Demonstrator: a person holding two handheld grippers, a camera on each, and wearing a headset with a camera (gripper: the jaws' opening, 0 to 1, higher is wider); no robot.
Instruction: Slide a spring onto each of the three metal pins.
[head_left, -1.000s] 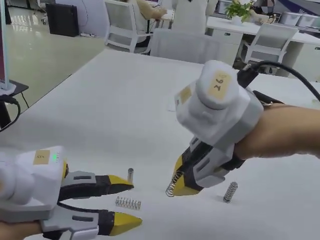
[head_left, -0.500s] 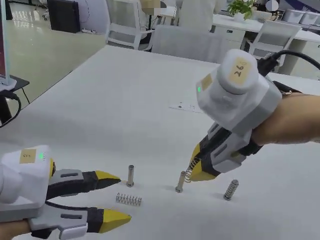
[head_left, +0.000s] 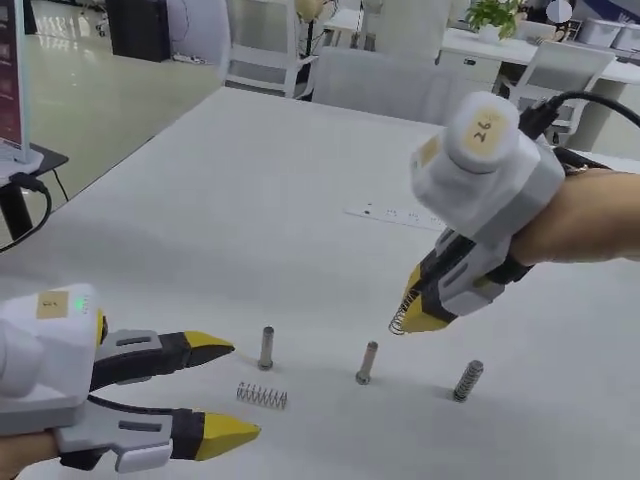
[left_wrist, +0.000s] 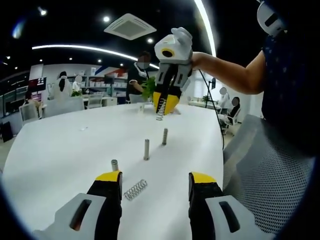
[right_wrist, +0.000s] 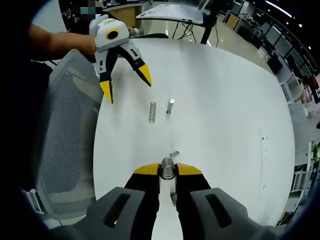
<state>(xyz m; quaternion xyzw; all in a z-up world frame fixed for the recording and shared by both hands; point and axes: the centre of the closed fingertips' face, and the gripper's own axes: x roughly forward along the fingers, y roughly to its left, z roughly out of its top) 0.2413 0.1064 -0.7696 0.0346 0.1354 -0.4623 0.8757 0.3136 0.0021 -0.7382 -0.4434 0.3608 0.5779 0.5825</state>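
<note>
left gripper (head_left: 228, 392): white-bodied tool with yellow-tipped black jaws, spread wide and holding nothing. It sits low over the white tabletop (head_left: 250, 200), probably so that it can take the spring lying in front of it.
left pin (head_left: 266, 347): short grey metal pin, upright and bare, just past the upper jaw tip.
loose spring (head_left: 262, 396): small steel coil lying on its side near that pin's foot, in front of the open jaws.
middle pin (head_left: 367, 362): second grey metal pin, upright and bare. It is likely the target of the spring in hand.
held spring (head_left: 402, 318): steel coil hanging at a slant, above and just right of the middle pin, free end downward for threading.
right gripper (head_left: 428, 314): same white and yellow tool, tilted down, jaws pressed onto the coil's upper end.
standing spring (head_left: 466, 380): tilted coil well right of the middle pin. It appears to be sleeved on the third pin, though the pin inside is too small to make out.
</note>
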